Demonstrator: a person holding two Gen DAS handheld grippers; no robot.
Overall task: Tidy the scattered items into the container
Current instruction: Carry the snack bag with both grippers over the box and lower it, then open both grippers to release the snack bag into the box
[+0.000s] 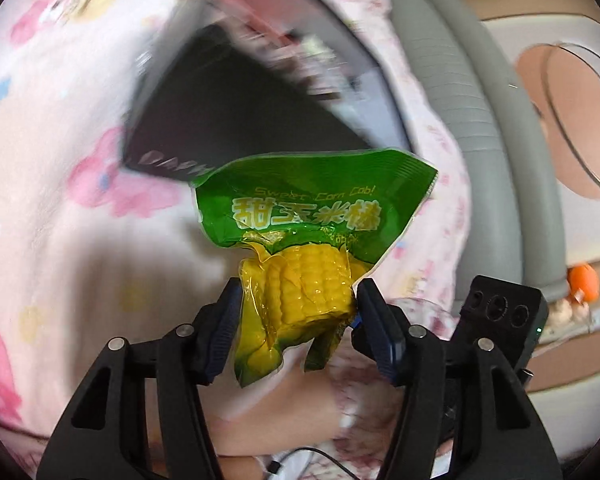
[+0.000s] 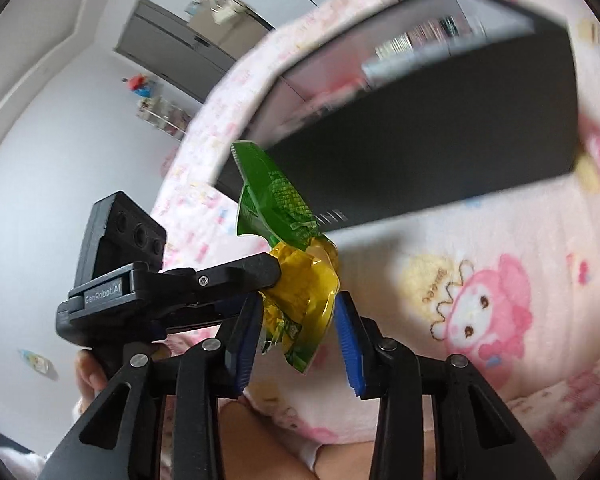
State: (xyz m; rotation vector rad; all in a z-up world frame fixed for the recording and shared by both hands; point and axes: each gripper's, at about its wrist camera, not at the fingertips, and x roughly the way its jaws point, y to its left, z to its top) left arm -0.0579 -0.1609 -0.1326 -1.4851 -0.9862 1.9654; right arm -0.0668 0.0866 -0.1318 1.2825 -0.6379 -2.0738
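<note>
- Left gripper (image 1: 296, 312): both blue-padded fingers press the sides of the sweet corn packet (image 1: 300, 248), clamping it at the yellow cob end; the green printed top stands upward beyond the fingertips.
- Right gripper (image 2: 298, 326): jaws part-way apart around the crumpled lower end of the same packet (image 2: 296, 280); whether the pads actually press it cannot be told. In the right wrist view the left gripper reaches in from the left, a hand (image 2: 90, 372) on its handle.
- Packet position: raised above the pink cartoon-print blanket (image 1: 60, 220), in front of the container.
- Container (image 1: 236, 120): a dark box with pale inner walls, standing on the blanket, blurred.
- Farthest: grey padded rails (image 1: 480, 140).
</note>
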